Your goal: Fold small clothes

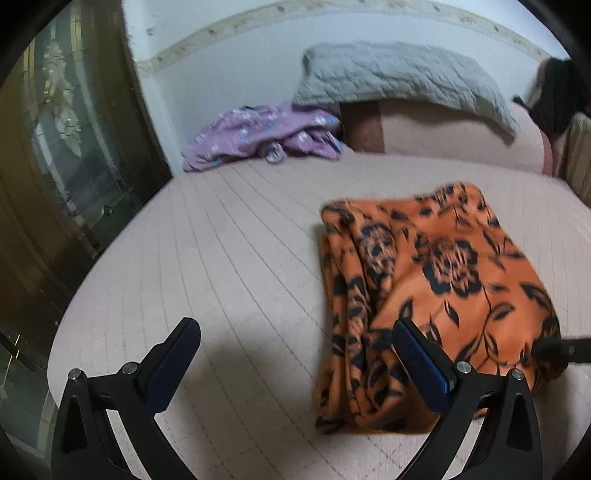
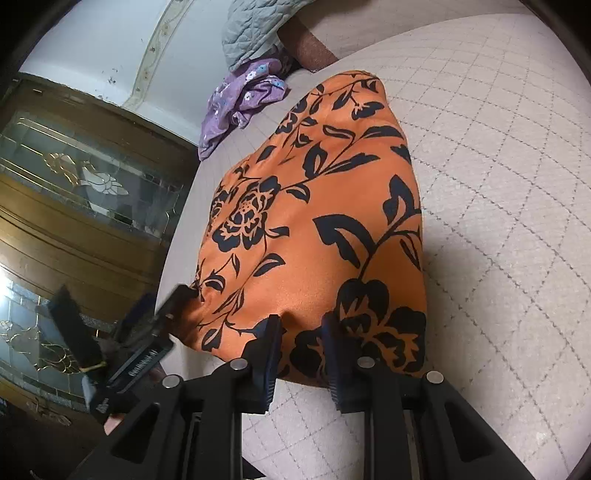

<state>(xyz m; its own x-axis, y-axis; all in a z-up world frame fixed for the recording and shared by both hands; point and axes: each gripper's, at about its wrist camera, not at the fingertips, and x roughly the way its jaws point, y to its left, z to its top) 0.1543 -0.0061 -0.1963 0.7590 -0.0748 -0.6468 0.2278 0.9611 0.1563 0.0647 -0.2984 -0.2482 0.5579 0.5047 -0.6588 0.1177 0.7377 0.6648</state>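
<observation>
Nearest the lens, left gripper [image 1: 295, 330] hangs with jaws wide, nothing between them. Right gripper [image 2: 301, 326] seems clamped on the near hem of the orange floral garment [image 2: 314, 221], spread across the quilted bed [image 2: 498, 184].

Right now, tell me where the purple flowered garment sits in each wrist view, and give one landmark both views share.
Left wrist view: the purple flowered garment lies crumpled upper left of centre, at the bed's far edge against the wall.
Right wrist view: it sits upper left of centre, below the grey pillow.
Shared landmark: the grey quilted pillow, right beside the garment in both.
</observation>
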